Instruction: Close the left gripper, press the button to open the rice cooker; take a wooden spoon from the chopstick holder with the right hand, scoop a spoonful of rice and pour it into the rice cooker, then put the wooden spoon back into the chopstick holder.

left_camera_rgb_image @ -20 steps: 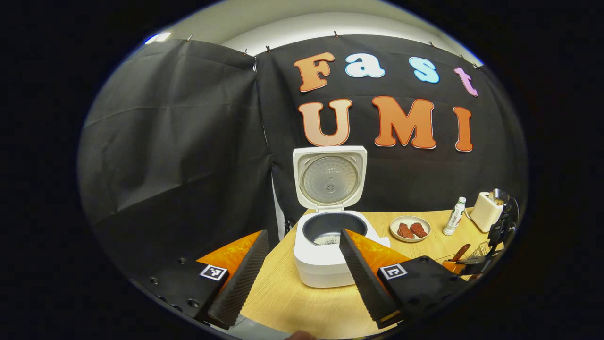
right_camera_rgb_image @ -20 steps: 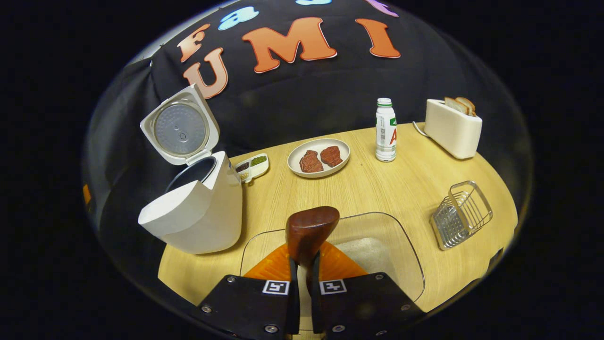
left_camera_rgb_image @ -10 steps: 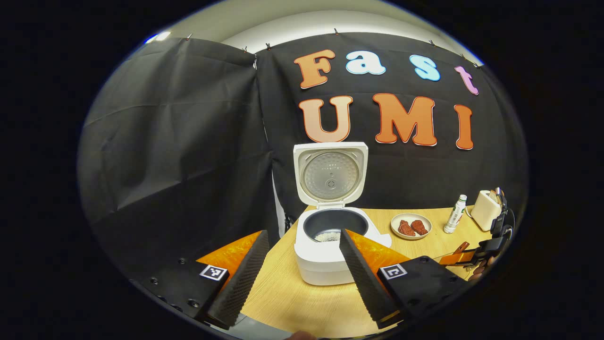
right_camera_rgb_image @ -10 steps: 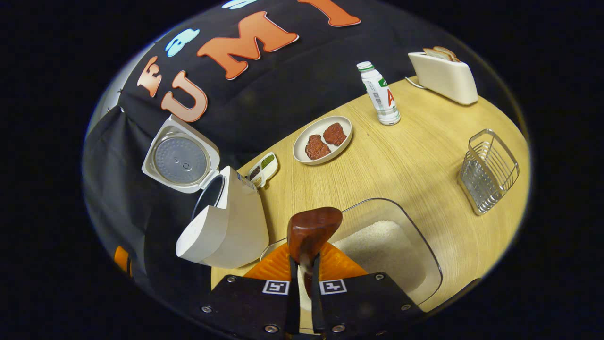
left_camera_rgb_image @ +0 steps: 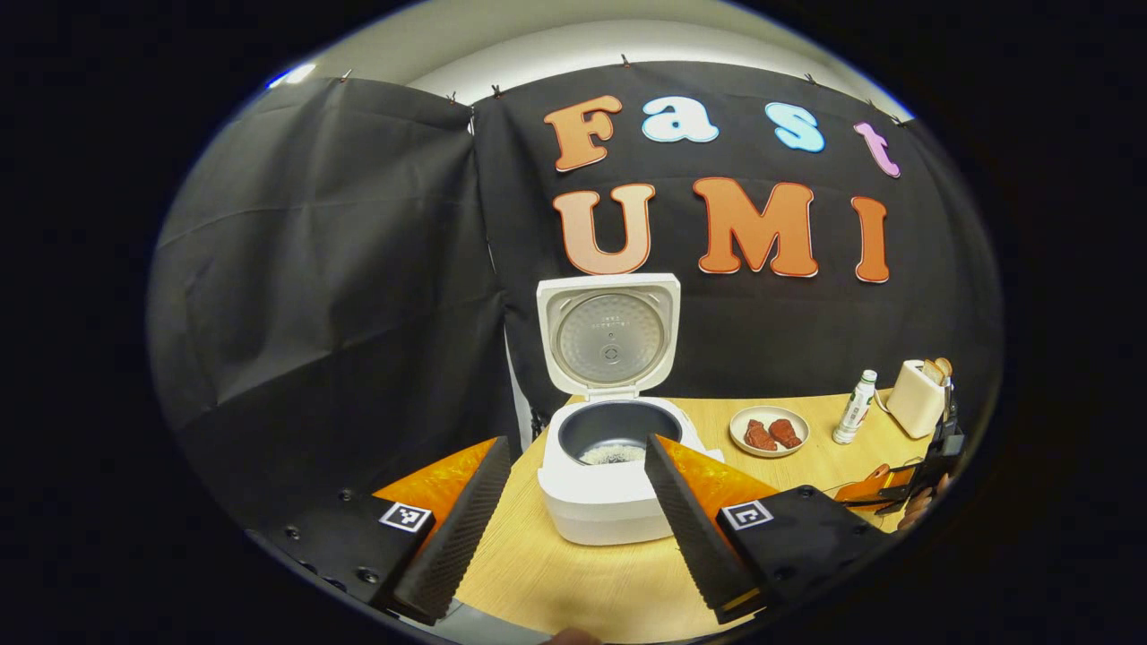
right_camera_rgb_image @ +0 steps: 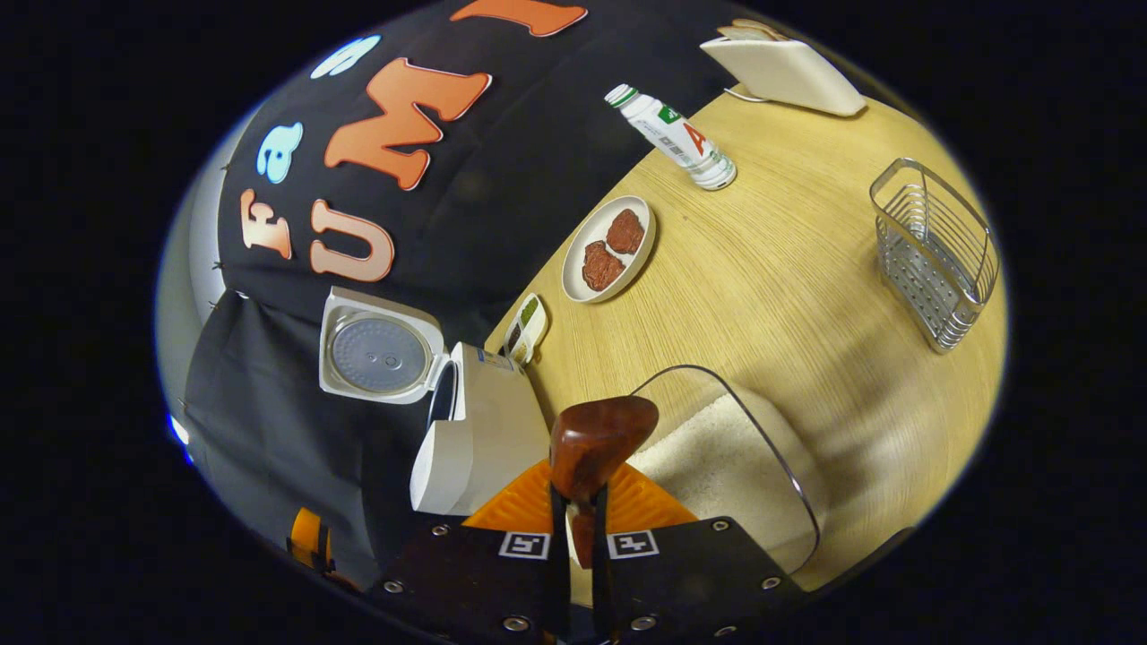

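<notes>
The wooden desk [right_camera_rgb_image: 789, 296] carries everything, its pale top running from the centre of the right gripper view out toward 3 o'clock. The white rice cooker [left_camera_rgb_image: 602, 488] stands at the middle of the left gripper view, lid [left_camera_rgb_image: 609, 333] raised upright and a little rice lying in the dark inner pot [left_camera_rgb_image: 614, 432]. In the right gripper view the cooker sits at about 8 o'clock, with a clear glass dish of rice [right_camera_rgb_image: 717, 466] just beside it. A white toaster [right_camera_rgb_image: 778, 67] stands at 1 o'clock, and the empty wire chopstick holder [right_camera_rgb_image: 936, 251] at 3 o'clock, well apart from the dish. Toward 12 o'clock lie a plate [right_camera_rgb_image: 573, 278] with two pieces of meat, a white bottle [right_camera_rgb_image: 672, 139] and a small condiment tray [right_camera_rgb_image: 527, 327].

The left gripper [left_camera_rgb_image: 569, 528] is released, its fingers spread wide with the cooker seen between them. The right gripper [right_camera_rgb_image: 578, 537] is clenched on the handle of the wooden spoon [right_camera_rgb_image: 596, 443], whose bowl rises above the fingers, over the near edge of the rice dish.
</notes>
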### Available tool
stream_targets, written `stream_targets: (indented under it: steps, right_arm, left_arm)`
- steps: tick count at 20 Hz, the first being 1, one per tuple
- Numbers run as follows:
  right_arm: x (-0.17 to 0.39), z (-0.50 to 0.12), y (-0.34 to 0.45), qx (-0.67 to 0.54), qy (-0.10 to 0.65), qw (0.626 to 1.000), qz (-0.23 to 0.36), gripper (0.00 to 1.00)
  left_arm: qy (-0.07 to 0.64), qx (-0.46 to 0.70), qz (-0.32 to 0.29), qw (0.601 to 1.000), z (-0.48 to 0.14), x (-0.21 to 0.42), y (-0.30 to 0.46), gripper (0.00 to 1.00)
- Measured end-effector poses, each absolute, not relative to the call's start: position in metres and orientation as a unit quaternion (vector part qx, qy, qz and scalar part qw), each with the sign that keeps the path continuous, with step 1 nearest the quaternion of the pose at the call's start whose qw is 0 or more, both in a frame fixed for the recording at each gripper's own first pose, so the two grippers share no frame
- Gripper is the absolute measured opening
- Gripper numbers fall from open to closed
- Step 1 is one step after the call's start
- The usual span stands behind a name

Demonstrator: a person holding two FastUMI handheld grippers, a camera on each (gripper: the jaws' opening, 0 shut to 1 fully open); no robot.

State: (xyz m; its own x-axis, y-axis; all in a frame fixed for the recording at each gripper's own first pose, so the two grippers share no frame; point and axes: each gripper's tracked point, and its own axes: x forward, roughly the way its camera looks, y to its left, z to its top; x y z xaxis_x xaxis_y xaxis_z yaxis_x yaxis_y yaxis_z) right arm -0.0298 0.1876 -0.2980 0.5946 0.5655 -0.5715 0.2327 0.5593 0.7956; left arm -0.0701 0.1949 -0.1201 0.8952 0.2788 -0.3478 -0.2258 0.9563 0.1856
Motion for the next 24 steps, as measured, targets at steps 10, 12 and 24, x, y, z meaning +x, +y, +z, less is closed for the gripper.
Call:
stream_targets:
  steps: [10,12,24]
  right_arm:
    - [-0.015,-0.272,0.142,0.553,0.399,0.726,0.088,0.09]
    - [-0.011,-0.261,0.137,0.571,0.39,0.717,0.09,0.09]
    - [0.034,-0.164,0.172,0.661,0.34,0.654,0.141,0.09]
  left_arm:
    - [0.176,0.066,0.109,0.976,-0.112,-0.06,0.164,1.0]
    - [0.173,0.061,0.109,0.977,-0.111,-0.06,0.161,1.0]
    - [0.126,0.057,0.121,0.983,-0.091,-0.069,0.18,1.0]
